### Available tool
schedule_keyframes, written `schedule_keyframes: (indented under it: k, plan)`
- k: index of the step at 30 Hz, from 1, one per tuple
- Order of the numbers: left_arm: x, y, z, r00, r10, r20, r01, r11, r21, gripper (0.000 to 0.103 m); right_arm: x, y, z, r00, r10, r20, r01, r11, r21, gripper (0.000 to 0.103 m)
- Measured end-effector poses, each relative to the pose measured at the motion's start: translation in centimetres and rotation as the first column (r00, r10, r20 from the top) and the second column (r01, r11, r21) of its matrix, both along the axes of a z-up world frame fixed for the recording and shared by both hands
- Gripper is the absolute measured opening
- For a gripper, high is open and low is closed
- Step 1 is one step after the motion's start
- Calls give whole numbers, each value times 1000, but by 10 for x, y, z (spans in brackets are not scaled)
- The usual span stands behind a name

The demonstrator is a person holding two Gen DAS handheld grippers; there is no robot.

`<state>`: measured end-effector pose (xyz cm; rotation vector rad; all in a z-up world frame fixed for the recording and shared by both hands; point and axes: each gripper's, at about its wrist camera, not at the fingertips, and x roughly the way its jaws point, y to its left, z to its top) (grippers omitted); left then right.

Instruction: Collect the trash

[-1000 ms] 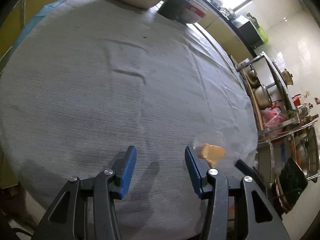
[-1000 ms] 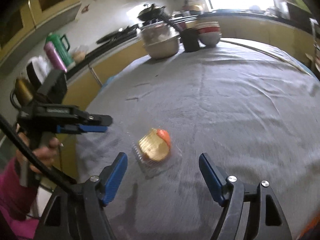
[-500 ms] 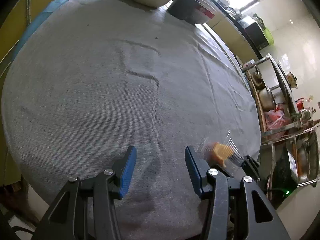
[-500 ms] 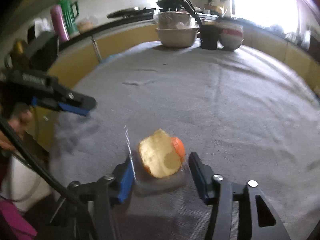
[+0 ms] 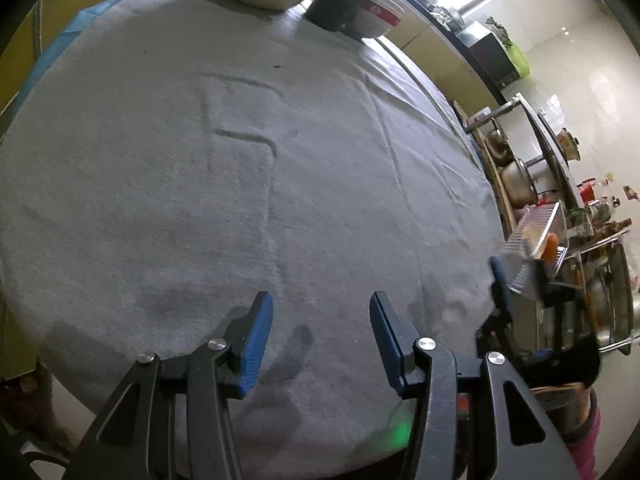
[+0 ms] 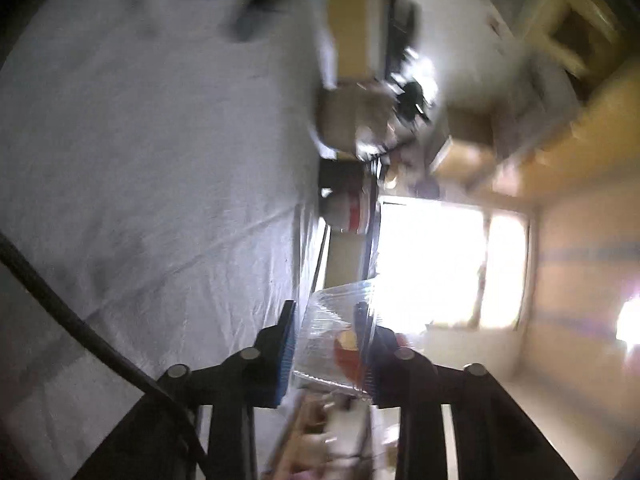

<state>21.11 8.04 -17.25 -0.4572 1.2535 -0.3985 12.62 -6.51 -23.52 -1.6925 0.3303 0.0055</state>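
A: Where was the trash at that moment?

B: The clear plastic container, with a bit of yellow and orange food left inside, was pinched between the pads of the right gripper and lifted off the grey tablecloth. From the left wrist view it hung tilted in the air past the table's right edge.

A: So the jaws had it?

B: Yes, they had just been closing, with the container between them, and both blue pads pressed its thin walls. The left gripper hovered over bare cloth, jaws partly spread, holding nothing.

A: What could have gone wrong from there?

B: My judgement: the shell looked flimsy, so the squeeze might have buckled it and let it slip out. The right view was turned on its side and blurred, so with the container tipped that way its lid might have sprung open and spilled the scraps onto the floor or cloth
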Motion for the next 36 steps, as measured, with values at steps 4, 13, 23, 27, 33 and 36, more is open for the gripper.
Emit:
schedule_keyframes:
  k: [4, 13, 23, 27, 33, 36]
  plan:
    - [-4, 0, 2, 1000, -5, 9, 5, 1000, 4, 51, -8, -4, -21, 998, 34, -58, -39, 995, -89, 26]
    - [-3, -3, 3, 1000, -9, 14, 9, 1000, 16, 51, -36, 9, 8, 982, 120, -145, -89, 975, 203, 87]
    - [-4, -12, 3, 999, -37, 28, 36, 998, 43, 51, 22, -73, 95, 866, -120, -486, 490, 400, 774, 85]
    - [-6, -23, 4, 996, -77, 51, 73, 994, 79, 51, 29, -142, 90, 757, -39, -653, 647, -99, 756, 85]
    - [-7, -26, 0, 995, -90, 42, 86, 991, 102, 51, 38, -175, 66, 644, 106, -757, 703, -473, 532, 68]
    - [-8, -24, 2, 995, -83, 47, 78, 992, 100, 51, 43, -167, 64, 638, 125, -760, 701, -503, 505, 68]
